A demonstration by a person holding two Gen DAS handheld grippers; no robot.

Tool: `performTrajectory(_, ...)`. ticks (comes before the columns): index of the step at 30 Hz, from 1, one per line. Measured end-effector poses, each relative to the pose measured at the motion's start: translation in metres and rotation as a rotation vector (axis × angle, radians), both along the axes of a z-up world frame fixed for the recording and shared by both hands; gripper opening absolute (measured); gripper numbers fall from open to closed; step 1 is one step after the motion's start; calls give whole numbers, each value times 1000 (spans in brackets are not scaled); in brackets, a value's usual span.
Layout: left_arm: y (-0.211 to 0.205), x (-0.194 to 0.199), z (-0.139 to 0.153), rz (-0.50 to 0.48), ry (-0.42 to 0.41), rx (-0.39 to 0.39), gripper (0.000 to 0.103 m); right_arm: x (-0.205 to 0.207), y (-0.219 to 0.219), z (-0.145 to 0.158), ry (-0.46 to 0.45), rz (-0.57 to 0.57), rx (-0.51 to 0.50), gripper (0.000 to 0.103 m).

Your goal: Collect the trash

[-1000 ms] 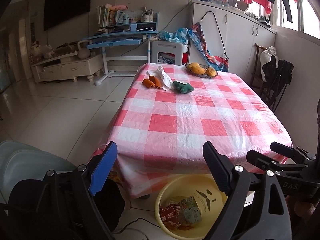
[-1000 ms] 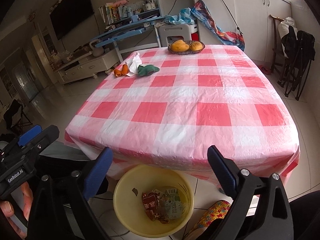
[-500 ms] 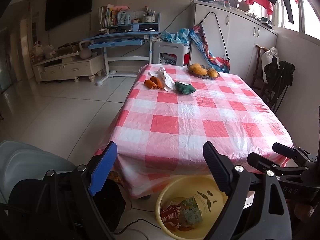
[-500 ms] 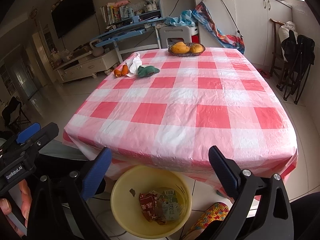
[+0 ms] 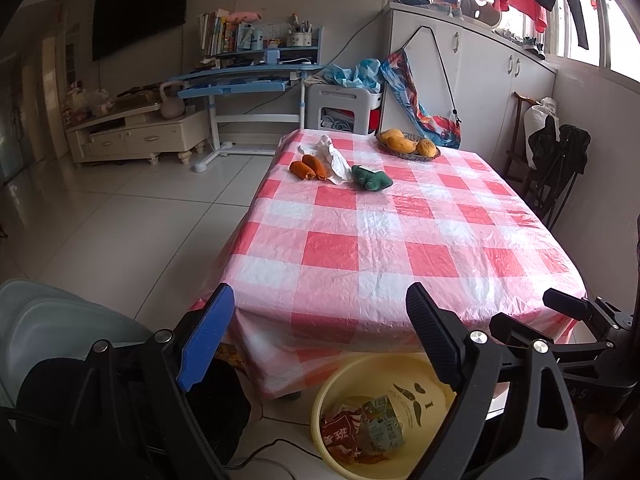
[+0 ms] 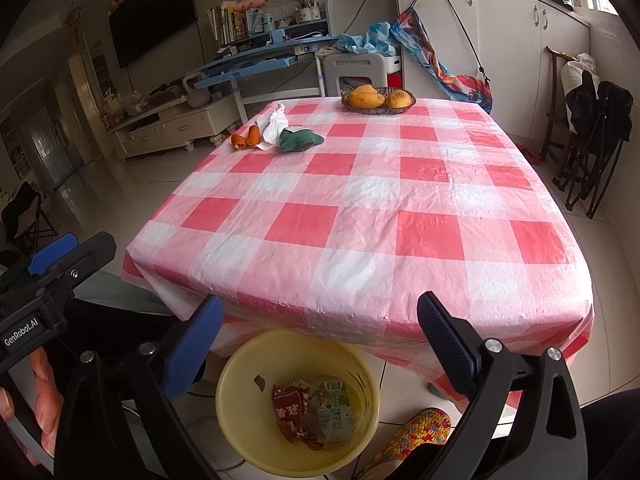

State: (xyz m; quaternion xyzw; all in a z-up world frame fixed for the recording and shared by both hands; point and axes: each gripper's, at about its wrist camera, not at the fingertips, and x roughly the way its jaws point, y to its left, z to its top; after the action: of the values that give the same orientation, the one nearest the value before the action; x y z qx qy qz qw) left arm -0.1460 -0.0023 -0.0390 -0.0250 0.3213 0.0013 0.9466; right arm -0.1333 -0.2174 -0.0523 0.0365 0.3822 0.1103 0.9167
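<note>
- left gripper (image 5: 320, 340) gaped wide, empty; right gripper (image 6: 320, 344) likewise
- yellow bin (image 6: 240, 436) on floor below bench (image 6: 360, 208) edge; wrappers (image 6: 312, 412) inside

Wrappers (image 6: 314, 412) in yellow bin (image 6: 240, 440)

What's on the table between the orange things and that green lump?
A crumpled white wrapper lies between the orange pieces and the green lump, in both views.

The bin (image 6: 298, 396) stands on the floor below the near table (image 6: 360, 208) edge, between the right gripper (image 6: 318, 344) fingers. Wrappers (image 6: 312, 412) lie inside it. Beyond the fingertips, far left, what appear to be cloth items (image 6: 298, 140) lie; a fruit basket (image 6: 378, 100) sits behind them.
</note>
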Motion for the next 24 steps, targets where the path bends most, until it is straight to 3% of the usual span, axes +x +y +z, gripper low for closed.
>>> performTrajectory(24,-1,1,-1,0,2,1,84,0,3,-2,5,9,-9,93)
